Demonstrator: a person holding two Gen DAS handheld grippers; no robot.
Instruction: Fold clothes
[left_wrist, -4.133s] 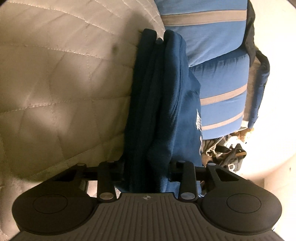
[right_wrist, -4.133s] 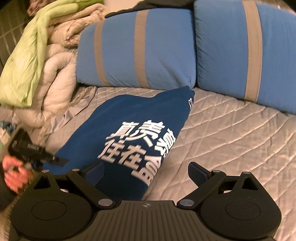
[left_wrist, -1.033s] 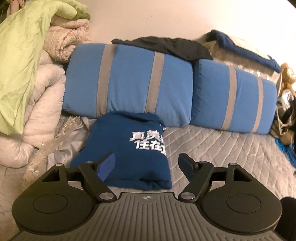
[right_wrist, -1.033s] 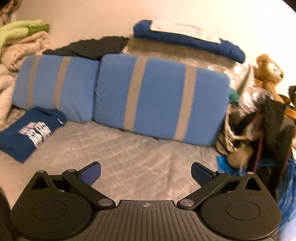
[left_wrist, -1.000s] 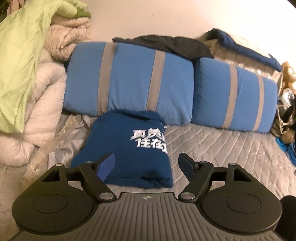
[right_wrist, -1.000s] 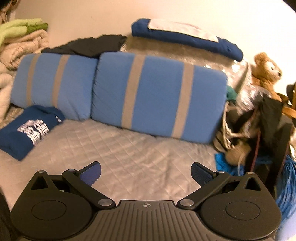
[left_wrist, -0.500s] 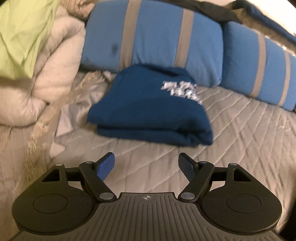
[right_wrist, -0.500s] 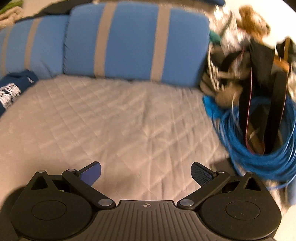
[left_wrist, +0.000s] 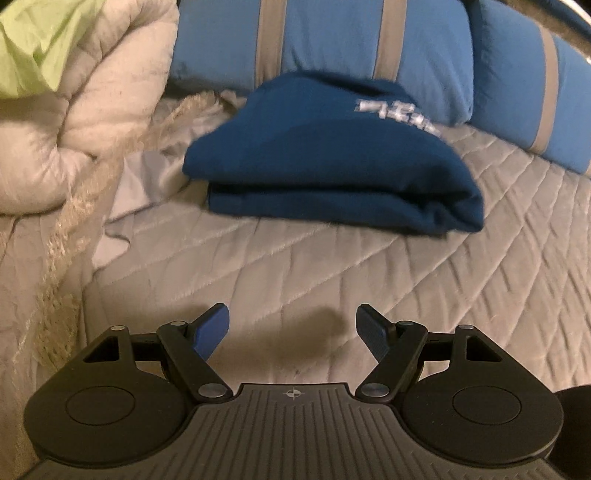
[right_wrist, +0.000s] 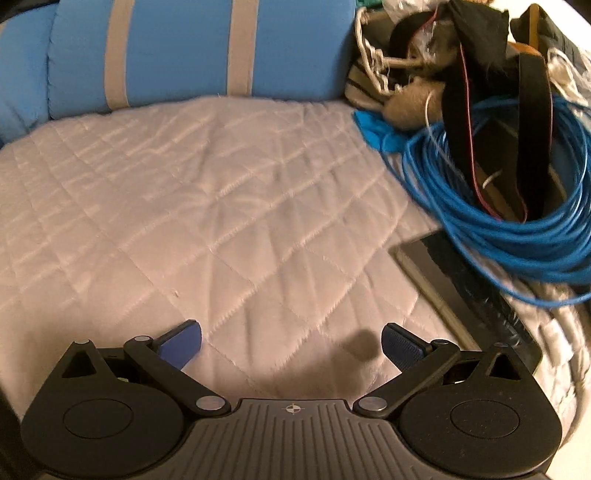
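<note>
Navy-blue folded cotton T-shirt with white printed lettering lies on the grey quilted bed cover, its far edge against the blue pillow with grey stripes, well ahead of the left gripper. Left gripper's fingers stand apart, empty, above bare quilt. Right gripper likewise spread and empty, near a coiled blue cable.
</note>
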